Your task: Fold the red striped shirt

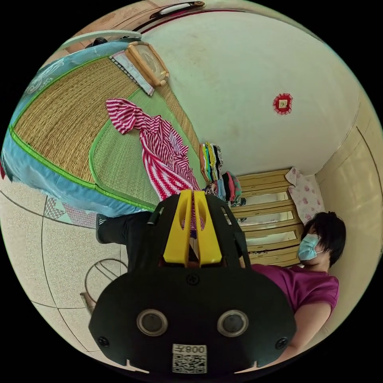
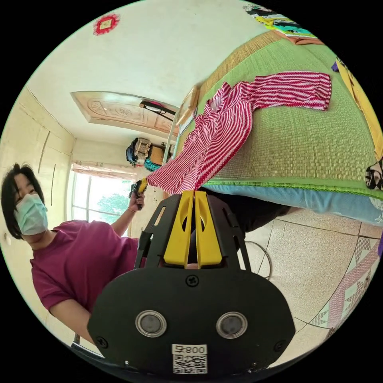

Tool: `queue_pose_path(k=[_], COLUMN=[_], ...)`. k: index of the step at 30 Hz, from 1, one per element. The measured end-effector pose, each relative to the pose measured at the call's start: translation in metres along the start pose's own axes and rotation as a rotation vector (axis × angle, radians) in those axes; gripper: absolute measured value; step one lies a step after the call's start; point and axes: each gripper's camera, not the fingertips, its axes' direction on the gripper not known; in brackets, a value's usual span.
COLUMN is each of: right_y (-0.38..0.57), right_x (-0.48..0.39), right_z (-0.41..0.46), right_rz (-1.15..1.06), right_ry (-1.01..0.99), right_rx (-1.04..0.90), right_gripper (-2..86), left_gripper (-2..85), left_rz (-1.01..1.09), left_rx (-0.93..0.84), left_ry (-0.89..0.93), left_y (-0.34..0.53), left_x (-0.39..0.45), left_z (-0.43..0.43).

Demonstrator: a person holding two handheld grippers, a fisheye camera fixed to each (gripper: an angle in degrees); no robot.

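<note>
Right gripper view: red striped shirt (image 2: 223, 127) is being pinched at its hem by the right gripper (image 2: 194, 195) and the left gripper (image 2: 139, 187), both clamped, its sleeve trailing on the mat (image 2: 303, 143). Uneven tension is likely skewing the fold. Stacked clothes (image 1: 213, 161) are crowding the mat's edge.

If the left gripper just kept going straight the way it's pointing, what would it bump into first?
Probably the red striped shirt itself: the left gripper already seems shut on its hem, with the bed's green mat beyond. Depth is unclear.
</note>
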Motion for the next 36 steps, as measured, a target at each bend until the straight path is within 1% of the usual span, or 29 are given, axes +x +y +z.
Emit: queue_pose_path(k=[3,8,13,19,22,25,27,31,33,34,36], right_y=[0.008,0.034,0.052,0.033,0.02,0.02,0.018,-0.008,-0.043,-0.053,-0.089], right_x=[0.028,0.084,0.093,0.099,0.091,0.088,0.088,0.077,0.058,0.049,-0.011], right_z=[0.003,0.027,0.064,0.094,0.117,0.116,0.11,0.093,0.069,0.06,0.017], right_rz=[0.08,0.223,0.244,0.271,0.275,0.3,0.306,0.272,0.215,0.19,0.039], right_ry=[0.022,-0.037,-0.049,-0.109,-0.029,-0.003,-0.031,-0.033,-0.032,-0.036,-0.009], right_rx=[0.014,0.067,0.039,0.032,-0.084,-0.06,-0.023,0.019,0.06,0.078,0.138], right_gripper=[2.5,7.5,10.9,12.5,11.0,7.2,2.8,0.8,0.4,0.4,0.3], left_gripper=[0.4,0.4,0.4,0.4,0.4,0.4,0.4,0.4,0.5,0.5,0.5], left_rz=[-0.075,-0.155,-0.162,-0.154,-0.155,-0.168,-0.178,-0.185,-0.163,-0.112,0.01], left_rx=[0.0,-0.012,-0.039,-0.056,-0.064,-0.058,-0.056,-0.052,-0.028,-0.013,-0.024], left_ry=[-0.039,-0.082,-0.101,-0.109,-0.113,-0.104,-0.098,-0.076,-0.028,0.009,0.042], left_y=[0.009,0.013,0.004,-0.01,-0.015,-0.02,-0.025,-0.057,-0.082,-0.102,-0.128], left_x=[-0.025,-0.051,-0.052,-0.048,-0.048,-0.053,-0.056,-0.059,-0.05,-0.034,0.001], left_z=[-0.004,-0.002,0.005,0.013,0.017,0.021,0.025,0.042,0.05,0.053,0.056])
